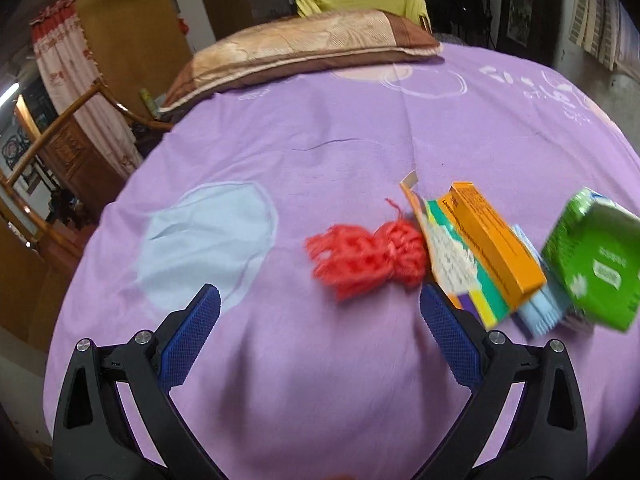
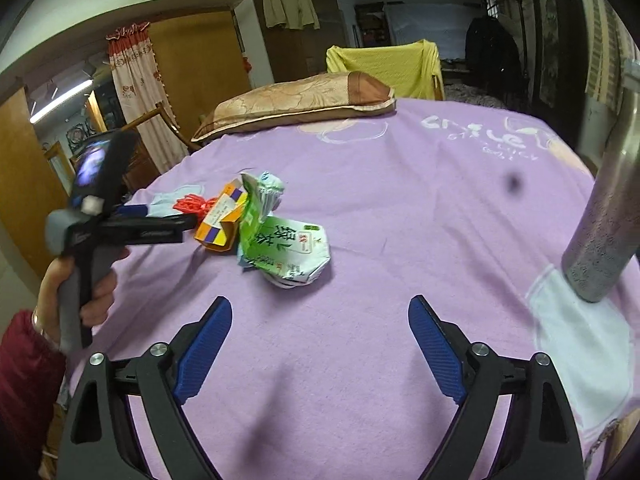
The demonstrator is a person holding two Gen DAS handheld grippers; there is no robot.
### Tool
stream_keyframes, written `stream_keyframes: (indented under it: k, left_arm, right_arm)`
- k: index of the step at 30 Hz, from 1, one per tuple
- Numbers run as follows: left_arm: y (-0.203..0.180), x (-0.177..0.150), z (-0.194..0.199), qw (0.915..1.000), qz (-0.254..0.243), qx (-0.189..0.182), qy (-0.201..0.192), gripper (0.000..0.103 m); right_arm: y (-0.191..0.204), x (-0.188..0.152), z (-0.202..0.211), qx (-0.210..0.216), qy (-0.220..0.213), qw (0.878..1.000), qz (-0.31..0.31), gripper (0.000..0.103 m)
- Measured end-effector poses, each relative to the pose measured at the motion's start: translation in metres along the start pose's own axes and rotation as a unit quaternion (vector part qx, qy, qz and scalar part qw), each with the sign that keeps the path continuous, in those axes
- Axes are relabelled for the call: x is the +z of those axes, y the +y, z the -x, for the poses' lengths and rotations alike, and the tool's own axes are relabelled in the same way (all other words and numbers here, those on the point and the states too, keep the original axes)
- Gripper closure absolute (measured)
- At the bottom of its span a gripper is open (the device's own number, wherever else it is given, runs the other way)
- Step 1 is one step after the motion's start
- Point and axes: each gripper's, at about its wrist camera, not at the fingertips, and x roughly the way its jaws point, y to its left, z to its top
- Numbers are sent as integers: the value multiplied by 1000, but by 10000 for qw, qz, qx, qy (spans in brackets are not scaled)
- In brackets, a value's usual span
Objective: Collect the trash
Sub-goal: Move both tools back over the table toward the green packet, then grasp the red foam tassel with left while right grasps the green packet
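A heap of trash lies on the purple bed sheet. It holds a red net bag, an orange box on flattened cartons, and a crushed green tea carton. My left gripper stands open just short of the red net bag, nothing between its blue pads. In the right wrist view the green tea carton lies ahead of my open right gripper, with the orange box and red net bag behind it. The left gripper, held by a hand, reaches the heap from the left.
A brown pillow lies at the far end of the bed, with a yellow-covered chair behind it. A grey metal post rises at the right. Wooden furniture and a curtain stand left of the bed.
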Motion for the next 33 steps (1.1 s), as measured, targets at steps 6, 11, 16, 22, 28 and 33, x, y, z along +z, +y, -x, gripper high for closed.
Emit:
stream_keyframes:
  k: [6,11,16,22,28,33]
  left_arm:
    - [-16,27,-29,9999,30,-106,29,7]
    - [-6,22,-43,9989,252,-388,121,7]
    - [11,21,-52,9972,568,-363,332,7]
    - [14,18,-56,9965,638,-381,381,5]
    - [13,16,-55,9967,648,-369,336,5]
    - [14,16,-55,9966,652,-366,338,5]
  right_arm:
    - [-3,1,-1,-95,86,9999,-96,14]
    - [-10,1,-3,-145,60,9996,-238,14]
    - [-5,0,-5,-250,17,9996,-114,14]
    - [9,0,-15,50,189,9997,-166,14]
    - [46,28,-41,323,376,9987,71,14]
    - [68,53,-71,354,337,9987,148,14]
